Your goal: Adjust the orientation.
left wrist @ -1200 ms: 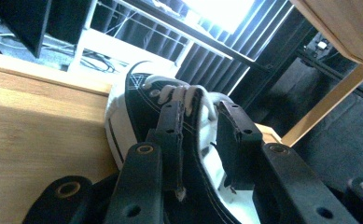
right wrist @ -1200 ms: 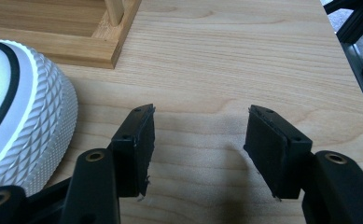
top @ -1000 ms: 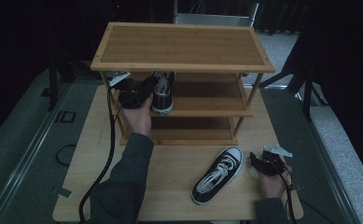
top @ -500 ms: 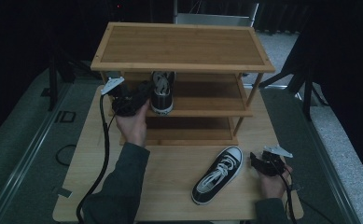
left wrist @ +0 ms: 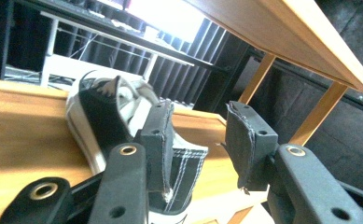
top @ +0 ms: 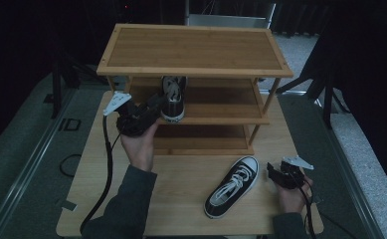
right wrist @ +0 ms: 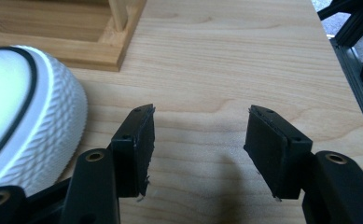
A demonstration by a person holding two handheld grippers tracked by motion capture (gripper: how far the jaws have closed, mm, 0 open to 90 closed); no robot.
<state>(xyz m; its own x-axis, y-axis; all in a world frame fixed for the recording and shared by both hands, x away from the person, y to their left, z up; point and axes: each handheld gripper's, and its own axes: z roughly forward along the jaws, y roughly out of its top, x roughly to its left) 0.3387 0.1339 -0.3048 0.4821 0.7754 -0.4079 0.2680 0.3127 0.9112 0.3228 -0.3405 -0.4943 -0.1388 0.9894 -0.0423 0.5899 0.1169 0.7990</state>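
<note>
Black canvas sneaker (top: pixel 232 185) with white laces and toe, honey-brown wooden rack (top: pixel 196 50), pale wood table (top: pixel 181 199)

A staged recording studio or lab rather than a home. A wooden table (top: pixel 181 199) carrying a bamboo shoe rack (top: pixel 193 50) stands amid black curtains (top: pixel 27 40), with dark stand legs (top: pixel 325 94) to the right, grey carpet (top: pixel 27 164), and cabling (top: pixel 69 162) on the floor.

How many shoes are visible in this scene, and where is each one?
2. One shoe stands on the middle shelf of the wooden rack, beside the left gripper. The other shoe lies on the table near the right gripper. Others may be hidden.
</note>
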